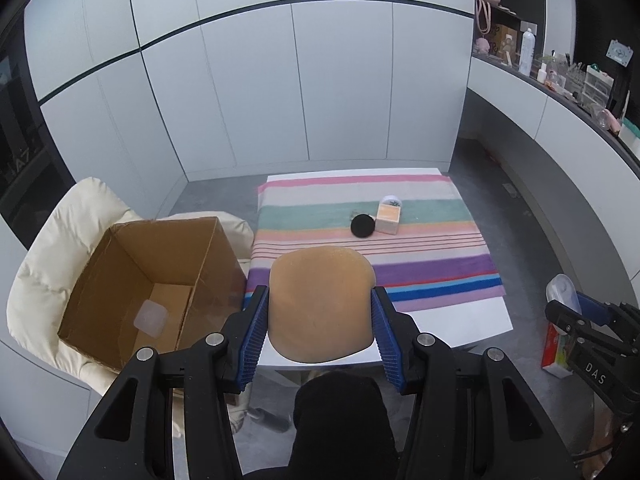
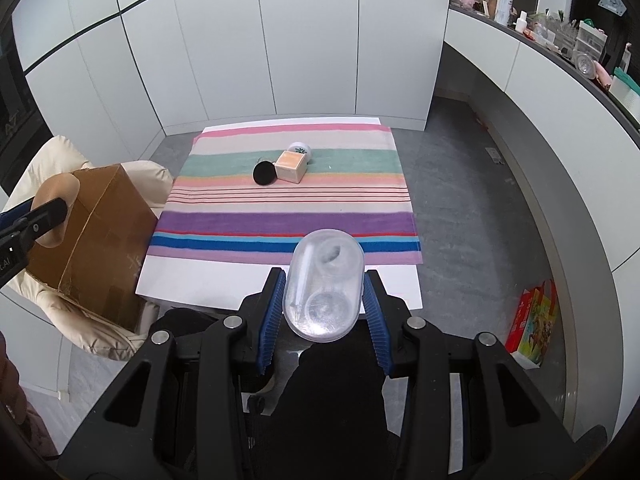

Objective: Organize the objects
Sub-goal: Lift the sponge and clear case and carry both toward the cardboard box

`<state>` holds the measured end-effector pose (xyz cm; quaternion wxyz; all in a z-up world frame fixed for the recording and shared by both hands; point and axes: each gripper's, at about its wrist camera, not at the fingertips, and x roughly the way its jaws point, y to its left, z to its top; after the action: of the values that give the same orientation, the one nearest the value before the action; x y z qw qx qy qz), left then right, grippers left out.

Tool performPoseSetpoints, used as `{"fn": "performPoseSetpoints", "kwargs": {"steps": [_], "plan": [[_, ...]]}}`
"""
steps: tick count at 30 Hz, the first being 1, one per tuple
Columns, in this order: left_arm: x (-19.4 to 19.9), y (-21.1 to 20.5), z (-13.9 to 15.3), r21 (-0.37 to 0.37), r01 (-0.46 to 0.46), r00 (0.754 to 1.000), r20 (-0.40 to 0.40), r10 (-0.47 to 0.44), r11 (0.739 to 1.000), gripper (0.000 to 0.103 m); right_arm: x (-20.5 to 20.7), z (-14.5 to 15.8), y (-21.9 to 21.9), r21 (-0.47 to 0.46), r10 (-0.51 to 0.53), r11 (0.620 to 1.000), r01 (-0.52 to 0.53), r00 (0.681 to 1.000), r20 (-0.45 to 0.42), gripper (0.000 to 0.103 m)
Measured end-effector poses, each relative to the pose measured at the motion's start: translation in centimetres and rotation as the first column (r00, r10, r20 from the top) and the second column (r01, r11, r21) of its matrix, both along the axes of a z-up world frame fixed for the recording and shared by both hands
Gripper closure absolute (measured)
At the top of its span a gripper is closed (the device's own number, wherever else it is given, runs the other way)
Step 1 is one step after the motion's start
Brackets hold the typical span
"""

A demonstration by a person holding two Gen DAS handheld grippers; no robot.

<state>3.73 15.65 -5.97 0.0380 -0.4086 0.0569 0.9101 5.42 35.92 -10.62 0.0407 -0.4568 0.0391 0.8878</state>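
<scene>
Striped cloth (image 1: 376, 248) beyond; tan pad (image 1: 320, 304) (squeezed) between left hand-held gripper (image 1: 320, 336) pads

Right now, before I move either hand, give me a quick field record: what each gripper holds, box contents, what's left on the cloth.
left gripper: shut on tan sponge pad
right gripper: shut on clear oval case
cardboard box: open, on cream chair, one clear lid inside
striped cloth: black round disc, peach carton, white jar

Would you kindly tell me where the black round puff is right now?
The black round puff lies on the striped cloth mid-table, touching the left side of the small peach box, as both wrist views show.
</scene>
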Motion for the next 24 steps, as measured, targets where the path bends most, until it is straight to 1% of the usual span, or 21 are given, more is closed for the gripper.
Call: {"fn": "performPoseSetpoints", "kwargs": {"steps": [7,11,15,20,24], "plan": [[-0.7,-1.8,-0.8,0.008,-0.033,0.999,0.008,0.033,0.999,0.052,-1.1,-0.6,-1.5,0.016,0.030,0.999,-0.031,0.999,0.021,0.062],[-0.6,-3.5,-1.4,0.009,-0.066,0.998,0.023,0.066,0.998,0.052,-1.7,-1.0,-3.6,0.021,0.081,0.996,-0.081,0.996,0.036,0.062],[-0.2,-5.7,-1.8,0.002,-0.116,0.993,0.031,0.116,0.993,0.052,-2.3,-1.0,-6.2,0.026,0.145,0.989,-0.146,0.989,0.034,0.062],[0.6,-9.5,-2.1,-0.015,-0.202,0.979,0.033,0.202,0.979,0.051,-3.2,-1.0,-10.3,0.023,0.239,0.971,-0.239,0.971,0.028,0.062],[1.5,-13.0,-2.5,-0.018,-0.271,0.962,0.037,0.272,0.962,0.051,-3.7,-1.2,-14.1,0.021,0.324,0.946,-0.325,0.946,0.028,0.062]]}}
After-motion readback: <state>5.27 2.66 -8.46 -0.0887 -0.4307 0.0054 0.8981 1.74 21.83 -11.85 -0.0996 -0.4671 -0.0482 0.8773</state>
